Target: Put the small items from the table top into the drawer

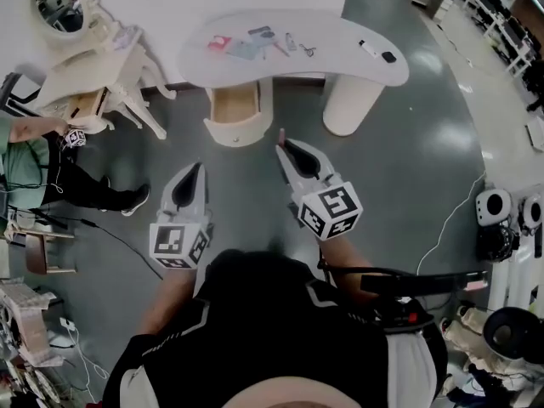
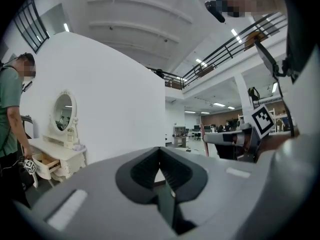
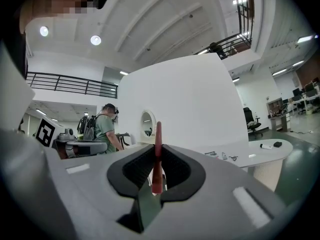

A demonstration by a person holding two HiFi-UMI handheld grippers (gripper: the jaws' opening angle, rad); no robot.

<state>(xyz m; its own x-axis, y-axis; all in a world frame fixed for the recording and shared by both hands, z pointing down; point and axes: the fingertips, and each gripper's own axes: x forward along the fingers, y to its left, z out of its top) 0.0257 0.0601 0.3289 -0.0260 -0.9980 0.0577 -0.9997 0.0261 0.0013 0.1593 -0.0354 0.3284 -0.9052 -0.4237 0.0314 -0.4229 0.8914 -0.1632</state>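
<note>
**Red stick held in the right fingers, in front of the counter**

The person stands on the grey floor, apart from the white curved counter (image 1: 340, 36), and holds both grippers level in front of the body.

The right gripper (image 1: 285, 147) has a thin red stick (image 3: 158, 149) between its fingers (image 3: 130, 169). The two dark pads close narrowly on the stick from both sides. The stick lies along the gap between them, and one end reaches out past the tips. In the head view this end (image 1: 281, 136) shows as a small pink point in front of the gripper, directed to the counter.

The left gripper (image 1: 197, 170) is beside the right one. Its fingers (image 2: 137, 171) are together at the tips and nothing is between them.

Under the left part of the counter a drawer (image 1: 234, 109) is pulled out. On the counter top lie several small items (image 1: 255, 42), and more to the right a white item (image 1: 368, 48) and a black one (image 1: 388, 56).

At the far left another person (image 1: 21, 155) in a green shirt stands at a cream dressing table (image 1: 85, 66) with an oval mirror.
</note>
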